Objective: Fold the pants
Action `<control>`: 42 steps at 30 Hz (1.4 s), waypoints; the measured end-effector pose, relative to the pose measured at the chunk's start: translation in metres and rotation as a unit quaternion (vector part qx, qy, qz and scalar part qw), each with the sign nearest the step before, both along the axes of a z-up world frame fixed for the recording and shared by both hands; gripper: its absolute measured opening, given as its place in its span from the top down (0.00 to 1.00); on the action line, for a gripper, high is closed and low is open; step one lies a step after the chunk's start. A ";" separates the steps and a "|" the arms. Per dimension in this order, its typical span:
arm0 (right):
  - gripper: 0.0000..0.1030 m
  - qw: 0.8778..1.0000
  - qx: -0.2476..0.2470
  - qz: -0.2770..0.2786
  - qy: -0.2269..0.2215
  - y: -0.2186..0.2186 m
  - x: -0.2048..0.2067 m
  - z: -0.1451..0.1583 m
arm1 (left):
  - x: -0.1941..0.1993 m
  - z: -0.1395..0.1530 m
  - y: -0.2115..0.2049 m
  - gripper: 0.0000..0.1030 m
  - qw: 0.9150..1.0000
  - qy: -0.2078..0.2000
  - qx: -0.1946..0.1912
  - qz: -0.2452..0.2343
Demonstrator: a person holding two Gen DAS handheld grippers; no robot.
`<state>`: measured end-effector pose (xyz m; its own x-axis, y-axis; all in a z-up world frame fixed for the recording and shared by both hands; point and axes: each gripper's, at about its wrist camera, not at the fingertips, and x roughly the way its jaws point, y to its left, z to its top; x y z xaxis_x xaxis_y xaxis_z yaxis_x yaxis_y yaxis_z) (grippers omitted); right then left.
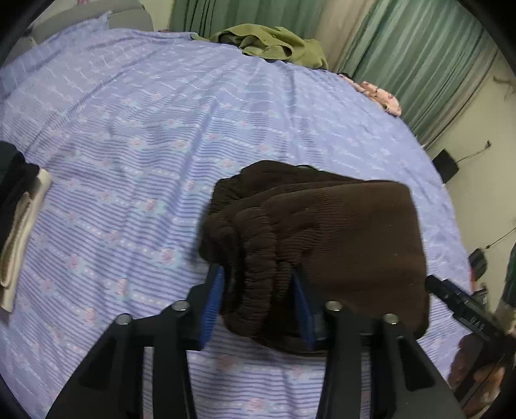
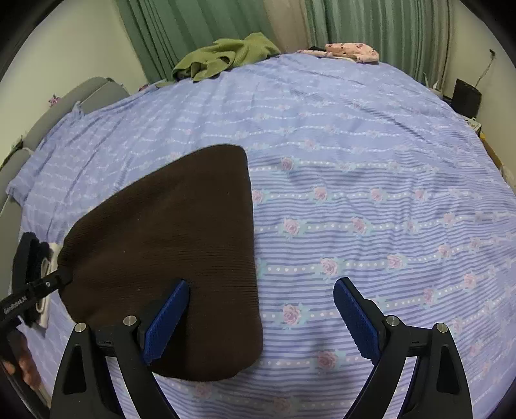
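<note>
Folded dark brown ribbed pants (image 1: pixel 338 232) lie on the lilac flowered bedsheet (image 1: pixel 129 145). Their bunched waistband end faces my left gripper (image 1: pixel 258 296), whose blue pads (image 1: pixel 213 299) straddle that bundle; a thin dark gap shows beside the left pad, so the jaws stand open around the cloth. In the right wrist view the pants (image 2: pixel 167 241) fill the lower left. My right gripper (image 2: pixel 261 309) is wide open, its left finger over the pants' near corner and its right finger over bare sheet. Each gripper shows at the edge of the other's view.
A crumpled green garment (image 1: pixel 274 42) and a pink patterned one (image 1: pixel 383 96) lie at the bed's far edge. A stack of folded black and cream clothes (image 1: pixel 19 225) sits at the left. Green curtains (image 2: pixel 193 25) hang behind. A black box (image 2: pixel 466 96) stands by the wall.
</note>
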<state>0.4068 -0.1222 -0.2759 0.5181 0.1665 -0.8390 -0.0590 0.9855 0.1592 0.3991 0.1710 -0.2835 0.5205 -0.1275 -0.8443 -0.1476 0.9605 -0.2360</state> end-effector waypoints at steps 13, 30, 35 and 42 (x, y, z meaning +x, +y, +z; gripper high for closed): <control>0.10 1.000 -0.021 0.017 0.008 0.014 0.004 -0.012 | 0.008 -0.082 0.037 0.35 0.986 0.049 -0.147 0.053; 0.10 0.999 0.007 -0.014 0.029 -0.003 0.002 -0.026 | 0.008 -0.004 -0.012 0.60 0.998 -0.024 0.011 -0.054; 0.10 0.999 0.023 -0.033 0.032 -0.009 -0.003 -0.026 | 0.019 0.050 -0.040 0.61 0.984 -0.095 0.075 -0.134; 0.10 0.998 0.032 -0.044 0.017 -0.003 0.002 -0.018 | 0.081 0.010 0.021 0.58 0.994 -0.025 -0.051 -0.088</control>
<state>0.4088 -0.1254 -0.2943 0.5041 0.1748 -0.8458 0.0349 0.9744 0.2222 0.4797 0.1921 -0.2732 0.5239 -0.3039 -0.7957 0.0358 0.9412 -0.3359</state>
